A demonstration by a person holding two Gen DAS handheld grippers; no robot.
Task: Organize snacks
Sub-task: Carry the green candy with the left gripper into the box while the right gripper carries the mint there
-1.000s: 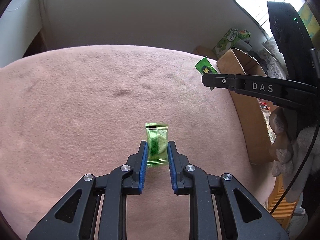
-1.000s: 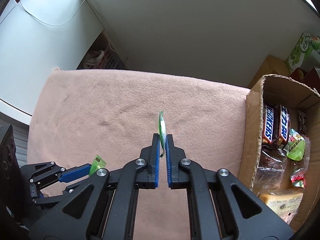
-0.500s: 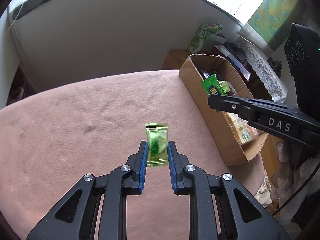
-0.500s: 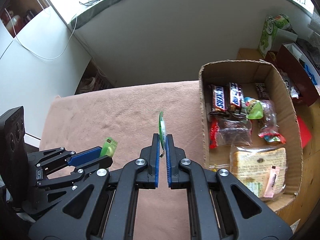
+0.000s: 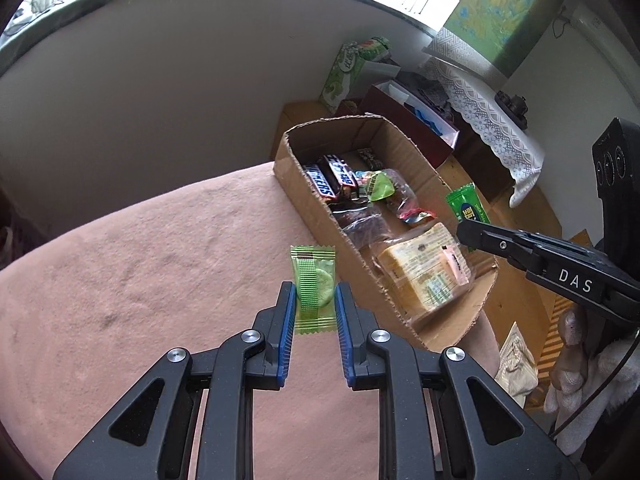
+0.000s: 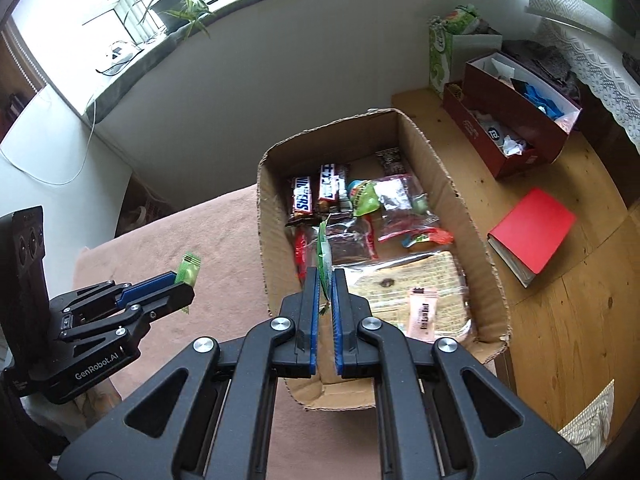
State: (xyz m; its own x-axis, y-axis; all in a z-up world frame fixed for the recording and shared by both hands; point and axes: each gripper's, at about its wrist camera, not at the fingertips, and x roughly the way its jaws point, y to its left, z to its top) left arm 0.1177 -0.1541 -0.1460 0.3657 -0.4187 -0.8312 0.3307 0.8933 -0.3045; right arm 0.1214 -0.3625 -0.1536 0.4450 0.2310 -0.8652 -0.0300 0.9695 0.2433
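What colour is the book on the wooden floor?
Red cover; the book shows best in the right wrist view.

Two green sachets (image 5: pixel 314 288), two Snickers bars (image 6: pixel 303 200), one box (image 6: pixel 472 216).

Matt pink fleece cloth (image 5: pixel 160 264) covers the worktop, slightly napped. The box (image 6: pixel 472 216) is rough brown corrugated cardboard with ragged edges. Snack wrappers inside (image 6: pixel 304 200) are glossy plastic film; the green sachet (image 5: pixel 314 292) is translucent and shiny. Each hand-held gripper (image 5: pixel 316 304) is matt black plastic with ribbed blue pads (image 5: pixel 289 320) and bright metal screws. At right, the floor (image 6: pixel 560 320) is varnished wood
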